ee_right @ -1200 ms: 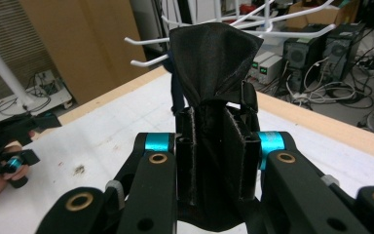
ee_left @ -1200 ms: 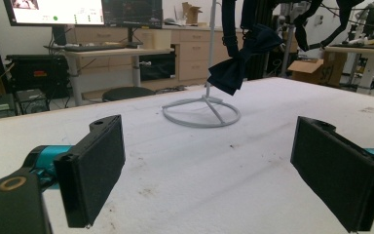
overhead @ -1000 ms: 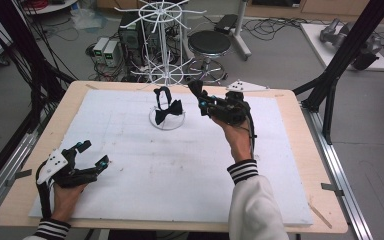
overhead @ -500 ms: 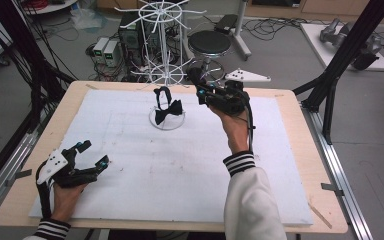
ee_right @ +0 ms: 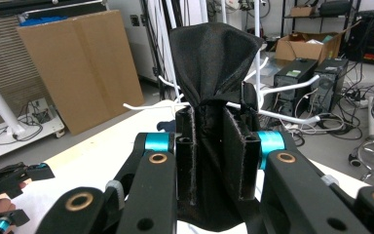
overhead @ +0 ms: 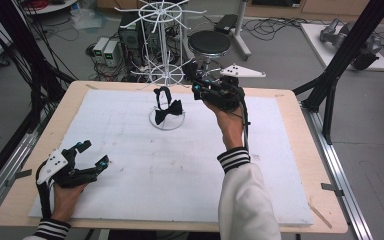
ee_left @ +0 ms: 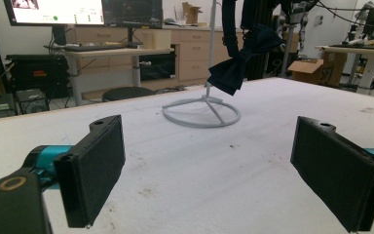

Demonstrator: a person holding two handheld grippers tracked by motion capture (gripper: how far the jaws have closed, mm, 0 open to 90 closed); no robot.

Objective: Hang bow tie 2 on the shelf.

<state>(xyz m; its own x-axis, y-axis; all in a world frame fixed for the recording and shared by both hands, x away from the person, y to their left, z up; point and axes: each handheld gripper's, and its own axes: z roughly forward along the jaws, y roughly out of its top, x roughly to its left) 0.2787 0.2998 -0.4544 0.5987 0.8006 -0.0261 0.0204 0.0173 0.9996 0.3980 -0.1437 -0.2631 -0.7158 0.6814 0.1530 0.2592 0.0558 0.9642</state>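
Note:
My right gripper [overhead: 194, 84] is raised over the table's far edge, shut on a black bow tie [overhead: 189, 70]. In the right gripper view the fabric [ee_right: 214, 73] is pinched between the two jaws [ee_right: 216, 141] and fans out above them, in front of the white rack's arms [ee_right: 282, 85]. A second dark bow tie [overhead: 167, 111] hangs on a small wire stand [overhead: 166, 126] just left of that gripper. My left gripper [overhead: 92, 155] rests at the front left, open and holding nothing. The left gripper view looks across the sheet at the stand [ee_left: 199, 114] and its bow tie [ee_left: 238, 63].
A tall white spoked rack [overhead: 162, 35] stands just behind the table's far edge, with a black stool [overhead: 209, 42] beside it. A white sheet [overhead: 180, 165] covers the wooden tabletop. Computer boxes and cables lie on the floor behind.
My right gripper has carried the bow tie farther back and higher, toward the white rack. The left gripper has stayed put.

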